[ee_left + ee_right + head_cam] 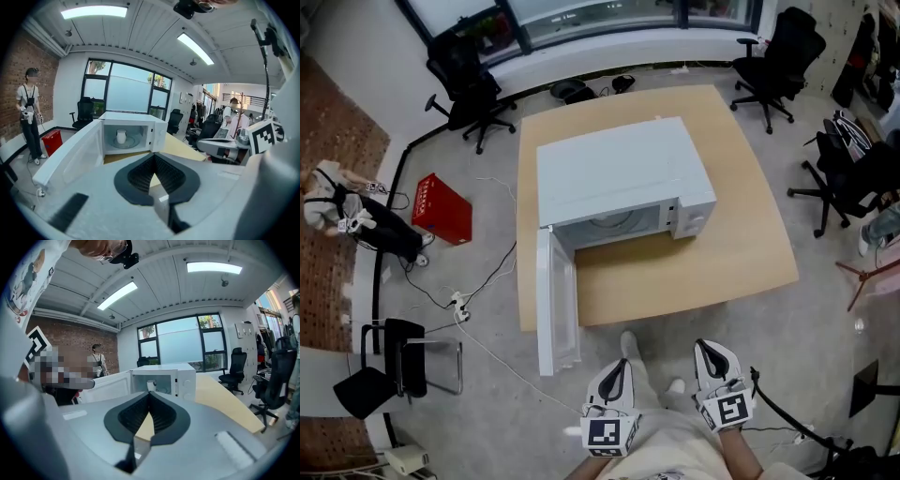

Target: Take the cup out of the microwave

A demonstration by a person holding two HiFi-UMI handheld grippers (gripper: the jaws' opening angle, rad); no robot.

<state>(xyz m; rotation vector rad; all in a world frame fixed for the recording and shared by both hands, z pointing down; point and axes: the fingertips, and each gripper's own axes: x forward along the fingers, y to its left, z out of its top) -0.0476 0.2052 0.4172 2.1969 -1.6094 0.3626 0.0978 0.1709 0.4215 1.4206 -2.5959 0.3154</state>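
A white microwave (623,178) stands on the wooden table (694,272), its door (555,305) swung open toward the front left. In the left gripper view, a small white cup (121,136) stands upright on the turntable inside the cavity. The right gripper view shows just the top of the cup (151,385) past the jaw tips. My left gripper (620,364) and right gripper (710,347) hang side by side in front of the table, well short of the microwave. Both are shut and hold nothing, as the left gripper (153,155) and right gripper (150,393) views show.
Black office chairs (473,89) (778,56) (848,178) ring the table. A red box (442,208) and cables (478,281) lie on the floor at left, with a person (356,216) beyond. A black folding chair (389,370) stands at lower left.
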